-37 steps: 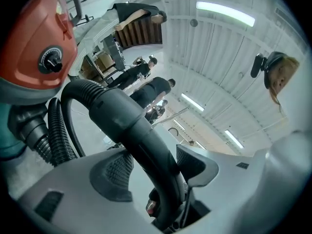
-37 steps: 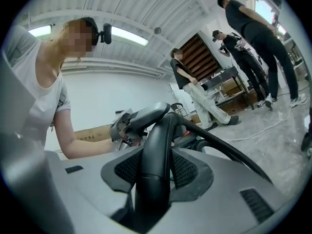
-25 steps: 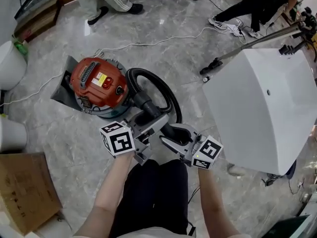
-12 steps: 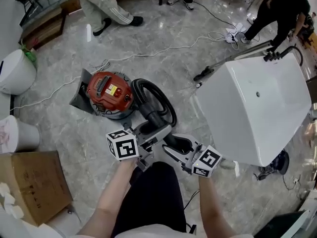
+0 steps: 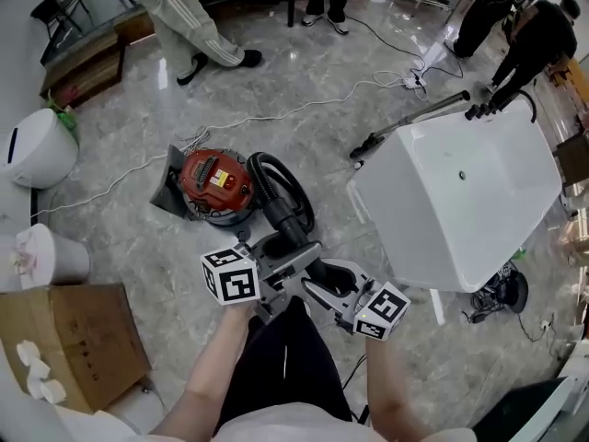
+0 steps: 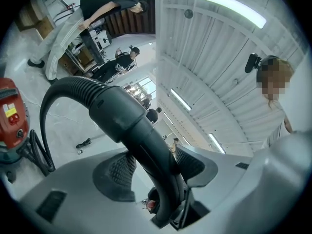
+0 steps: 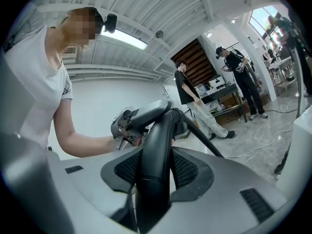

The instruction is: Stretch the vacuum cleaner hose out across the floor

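A red vacuum cleaner (image 5: pixel 216 184) stands on the grey marble floor, and its black hose (image 5: pixel 281 191) loops beside it and rises toward me. My left gripper (image 5: pixel 287 263) and right gripper (image 5: pixel 324 288) face each other just below the loop. Each is shut on the hose's rigid black end piece. In the left gripper view this end piece (image 6: pixel 134 130) runs between the ribbed pads (image 6: pixel 117 172), with the vacuum cleaner (image 6: pixel 10 116) at the far left. The right gripper view has the same piece (image 7: pixel 155 174) clamped between its pads (image 7: pixel 189 169), and the left gripper (image 7: pixel 134 122) holds it further along.
A large white tub-like body (image 5: pixel 460 201) stands close on the right, with a vacuum wand (image 5: pixel 405 120) lying behind it. A white cable (image 5: pixel 276 113) trails over the floor. A cardboard box (image 5: pixel 64 343) and white bins (image 5: pixel 37 145) are on the left. People stand at the far side.
Both grippers have risen together with the hose end between them. The vacuum cleaner and floor now look smaller and farther below, and more of the room shows.
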A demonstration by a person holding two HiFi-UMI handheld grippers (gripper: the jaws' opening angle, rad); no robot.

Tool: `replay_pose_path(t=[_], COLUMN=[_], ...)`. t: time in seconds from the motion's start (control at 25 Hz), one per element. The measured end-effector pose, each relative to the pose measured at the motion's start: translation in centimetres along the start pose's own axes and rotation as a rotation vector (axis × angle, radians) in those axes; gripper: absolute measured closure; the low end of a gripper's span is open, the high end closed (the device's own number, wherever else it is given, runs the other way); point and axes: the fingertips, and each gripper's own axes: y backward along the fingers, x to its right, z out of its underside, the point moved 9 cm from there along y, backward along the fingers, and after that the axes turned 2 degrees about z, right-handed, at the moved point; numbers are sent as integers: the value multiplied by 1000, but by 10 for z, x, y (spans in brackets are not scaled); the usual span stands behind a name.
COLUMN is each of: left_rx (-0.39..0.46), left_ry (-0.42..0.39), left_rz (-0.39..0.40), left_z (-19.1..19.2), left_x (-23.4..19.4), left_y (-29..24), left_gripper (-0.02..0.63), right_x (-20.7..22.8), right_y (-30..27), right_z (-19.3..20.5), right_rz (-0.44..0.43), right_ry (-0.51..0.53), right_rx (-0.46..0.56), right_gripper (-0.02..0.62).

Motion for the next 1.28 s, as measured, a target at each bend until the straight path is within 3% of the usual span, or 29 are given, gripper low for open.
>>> replay_pose_path(t=[0.36,0.68,0.84,1.28], left_rx=[-11,-22,-44,-8], left_ry=[-41,-63,-87,-83], left_rz=[28,82,104,75], left_z=[-12,-5,0,23], left_x=[80,111,119,138], left_y=[25,44,44,40], left_gripper=[348,348,348,347], right_x=[-73,-113,-123,-129], right_y=[20,30,35,62], right_z=[-39,-41,-33,-32], right_rz=[27,48,64,21], right_ry=[12,40,21,58], right_rx=[35,98,141,87], right_gripper=[423,423,423,423])
